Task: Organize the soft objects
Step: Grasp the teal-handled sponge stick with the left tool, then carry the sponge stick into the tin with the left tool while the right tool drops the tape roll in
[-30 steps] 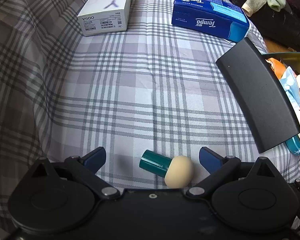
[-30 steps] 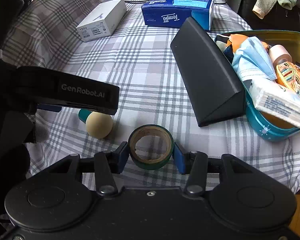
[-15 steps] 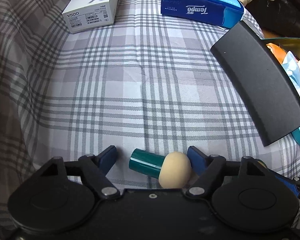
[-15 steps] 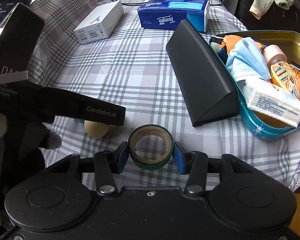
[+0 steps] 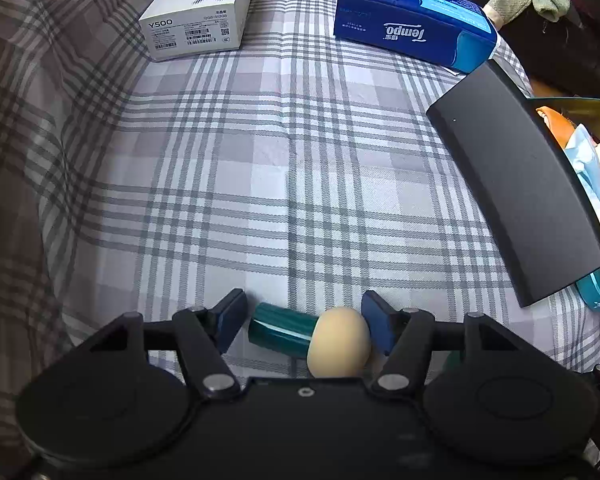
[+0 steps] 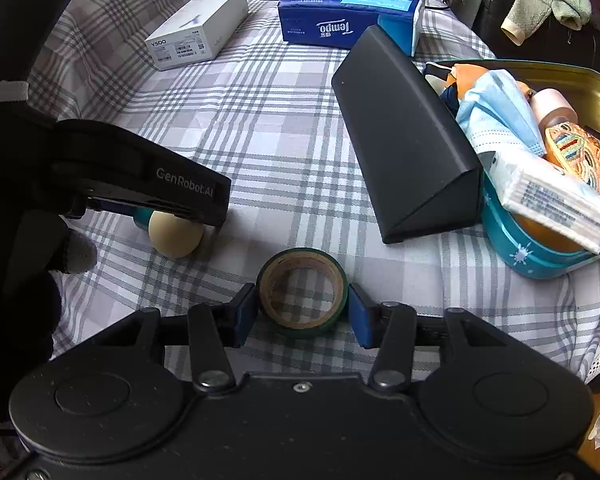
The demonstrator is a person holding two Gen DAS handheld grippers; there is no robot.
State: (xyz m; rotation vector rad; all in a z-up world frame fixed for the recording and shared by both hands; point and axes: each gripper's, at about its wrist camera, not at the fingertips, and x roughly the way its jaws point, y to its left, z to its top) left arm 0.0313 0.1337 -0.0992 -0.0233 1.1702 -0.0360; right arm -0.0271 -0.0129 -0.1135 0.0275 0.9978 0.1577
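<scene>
A white box (image 5: 198, 10) in the upper left of the left wrist view is showing "Y500" on its end, above barcodes too small to read. The blue tissue pack (image 5: 414, 20) at upper centre is carrying the brand "Tempo", printed upside down. In the right wrist view, the left gripper (image 6: 180, 216) at middle left is displaying "GenRobot.AI" in pale letters along its black side.
</scene>
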